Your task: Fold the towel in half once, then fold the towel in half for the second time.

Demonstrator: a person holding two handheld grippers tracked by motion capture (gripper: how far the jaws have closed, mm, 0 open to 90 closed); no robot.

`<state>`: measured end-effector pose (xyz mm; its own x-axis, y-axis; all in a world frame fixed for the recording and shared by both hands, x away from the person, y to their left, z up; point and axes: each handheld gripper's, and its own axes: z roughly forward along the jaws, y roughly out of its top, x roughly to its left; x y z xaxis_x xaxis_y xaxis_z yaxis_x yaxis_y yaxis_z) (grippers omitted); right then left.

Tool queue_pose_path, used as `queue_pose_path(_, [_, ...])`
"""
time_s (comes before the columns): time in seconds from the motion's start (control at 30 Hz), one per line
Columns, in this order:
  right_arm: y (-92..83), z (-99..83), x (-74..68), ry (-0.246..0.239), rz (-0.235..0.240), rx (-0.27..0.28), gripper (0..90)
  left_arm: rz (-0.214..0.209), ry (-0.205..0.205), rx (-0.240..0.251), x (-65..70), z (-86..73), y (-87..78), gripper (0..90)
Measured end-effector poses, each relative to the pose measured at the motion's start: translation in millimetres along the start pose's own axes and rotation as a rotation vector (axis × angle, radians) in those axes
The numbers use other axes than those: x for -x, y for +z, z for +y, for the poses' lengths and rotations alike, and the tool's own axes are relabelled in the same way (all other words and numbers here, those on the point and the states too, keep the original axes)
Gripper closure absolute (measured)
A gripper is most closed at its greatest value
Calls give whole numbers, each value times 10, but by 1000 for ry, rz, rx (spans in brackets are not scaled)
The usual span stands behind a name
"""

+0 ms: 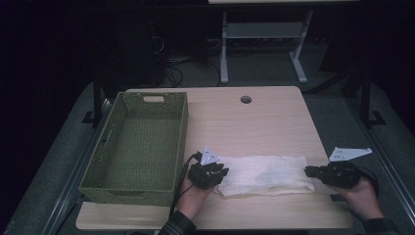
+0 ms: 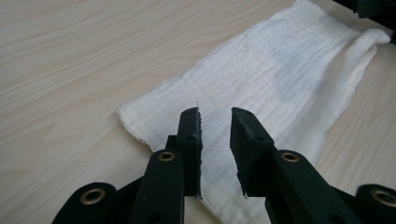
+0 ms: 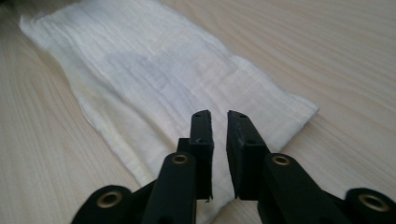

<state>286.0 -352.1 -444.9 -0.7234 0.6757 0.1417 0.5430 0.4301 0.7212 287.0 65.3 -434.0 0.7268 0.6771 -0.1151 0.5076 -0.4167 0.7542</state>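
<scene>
A white cloth lies folded into a long strip near the table's front edge. My left gripper is at the strip's left end. In the left gripper view the cloth lies flat under my left gripper, whose jaws stand apart with nothing pinched between them. My right gripper is at the strip's right end. In the right gripper view the jaws of my right gripper are almost together, a thin slit between them, over the near end of the cloth, which looks flat there.
A green woven basket, with nothing in it, stands on the left part of the wooden table. A round cable hole sits near the far edge. Behind the table are a dark floor, cables and a desk frame.
</scene>
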Motion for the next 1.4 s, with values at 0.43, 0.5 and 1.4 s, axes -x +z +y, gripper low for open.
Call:
queue_pose_path(0.43, [32, -131, -173, -34, 49, -77, 861, -92, 16, -87, 130, -153, 126, 724])
queue_pose_path(0.5, [52, -160, -196, -42, 49, -106, 862, -94, 39, -116, 159, -177, 160, 723])
queue_pose_path(1.4, [30, 4, -92, -35, -44, -28, 686, -15, 89, -109, 27, 67, 222, 534])
